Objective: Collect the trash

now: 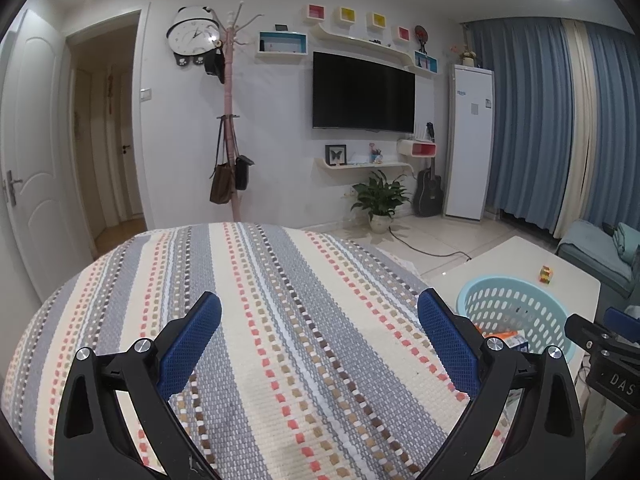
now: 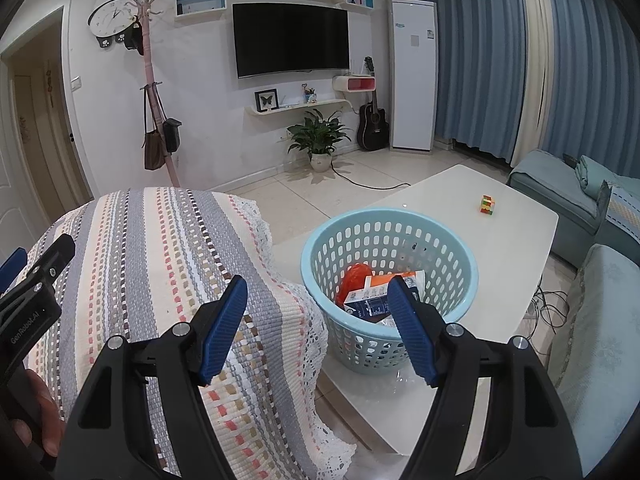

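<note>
Trash, round perforated plastic basket, woven cloth

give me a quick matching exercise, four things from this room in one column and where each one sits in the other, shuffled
1 light blue plastic basket
2 multicoloured puzzle cube
3 orange plastic bag
4 brown handbag

a hanging on the pink coat stand
b inside the basket
c on the white table, beside the striped woven cloth
d alone on the table's far part

Pairs: 1-c, 2-d, 3-b, 4-a

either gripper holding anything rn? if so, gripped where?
Nothing is held. The left gripper and right gripper both stand open with empty jaws; the trash lies in the blue basket.
</note>
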A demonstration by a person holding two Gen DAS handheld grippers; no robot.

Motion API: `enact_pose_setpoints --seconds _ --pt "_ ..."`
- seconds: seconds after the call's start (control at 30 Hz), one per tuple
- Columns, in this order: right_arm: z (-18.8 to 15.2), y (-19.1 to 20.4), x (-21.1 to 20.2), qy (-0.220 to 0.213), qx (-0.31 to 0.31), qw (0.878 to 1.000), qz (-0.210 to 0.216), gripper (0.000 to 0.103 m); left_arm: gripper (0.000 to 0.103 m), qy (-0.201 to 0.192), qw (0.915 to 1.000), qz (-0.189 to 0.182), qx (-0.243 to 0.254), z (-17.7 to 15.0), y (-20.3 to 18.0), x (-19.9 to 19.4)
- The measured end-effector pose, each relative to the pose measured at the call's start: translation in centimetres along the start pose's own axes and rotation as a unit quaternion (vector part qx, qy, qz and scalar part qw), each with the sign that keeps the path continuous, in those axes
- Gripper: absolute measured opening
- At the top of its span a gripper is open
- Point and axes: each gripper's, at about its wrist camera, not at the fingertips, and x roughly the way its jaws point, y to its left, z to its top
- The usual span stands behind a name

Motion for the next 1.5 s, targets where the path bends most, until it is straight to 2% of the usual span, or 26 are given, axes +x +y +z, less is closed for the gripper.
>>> enact_pose_setpoints --seconds 0.47,1.5 --pt "-0.05 0.0 0.12 -0.001 -0.005 1.0 0.004 0.069 0.095 -0.01 0.9999 0.005 0.005 0.0 -0.26 -0.39" --pt "-0.25 0.13 0.45 0.003 -0.009 1.0 0.005 0.069 0.095 0.002 1.0 -0.002 -0.003 -0.17 0.21 0.13"
